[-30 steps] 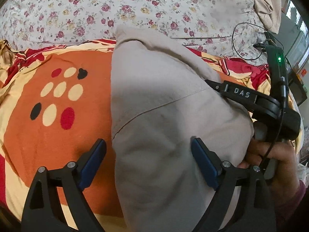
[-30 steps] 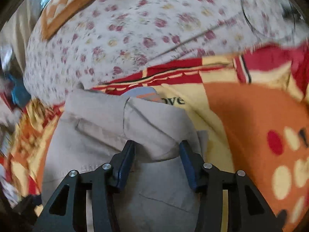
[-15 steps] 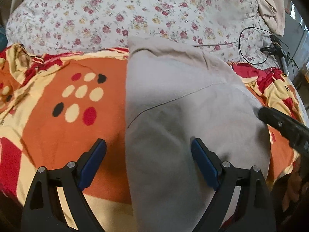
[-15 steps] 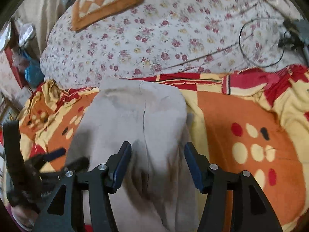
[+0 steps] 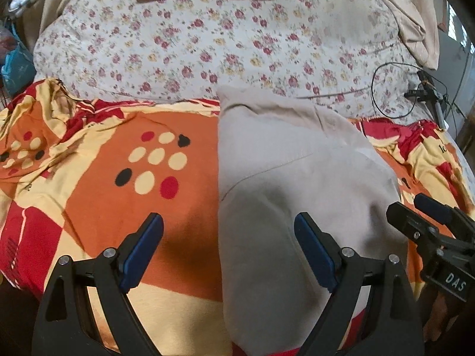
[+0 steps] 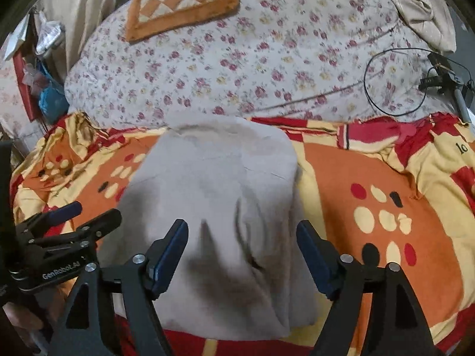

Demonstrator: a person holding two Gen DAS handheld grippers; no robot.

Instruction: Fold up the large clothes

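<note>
A beige-grey garment [image 5: 291, 184] lies folded into a long narrow stack on the orange, red and yellow bedspread [image 5: 118, 207]. In the right wrist view the garment [image 6: 219, 184] fills the middle. My left gripper [image 5: 228, 237] hovers open above the garment's left edge, touching nothing. My right gripper [image 6: 242, 246] hangs above the near end of the garment with its jaws opening and no cloth pinched between them. Each gripper shows in the other's view: the right one [image 5: 427, 216] at the garment's right side, the left one [image 6: 80, 216] at its left.
A floral duvet [image 5: 207, 44] is heaped behind the bedspread, with an orange checked cushion [image 6: 181, 3] on top. A black cable loop [image 5: 392, 89] and a small stand [image 5: 427, 95] lie at the far right. Beige cloth [image 5: 409, 14] hangs at the upper right.
The right gripper let go of the garment's fold, widened its jaws and pulled back and up. The left gripper also drew back and rose, so more of the bed shows.
</note>
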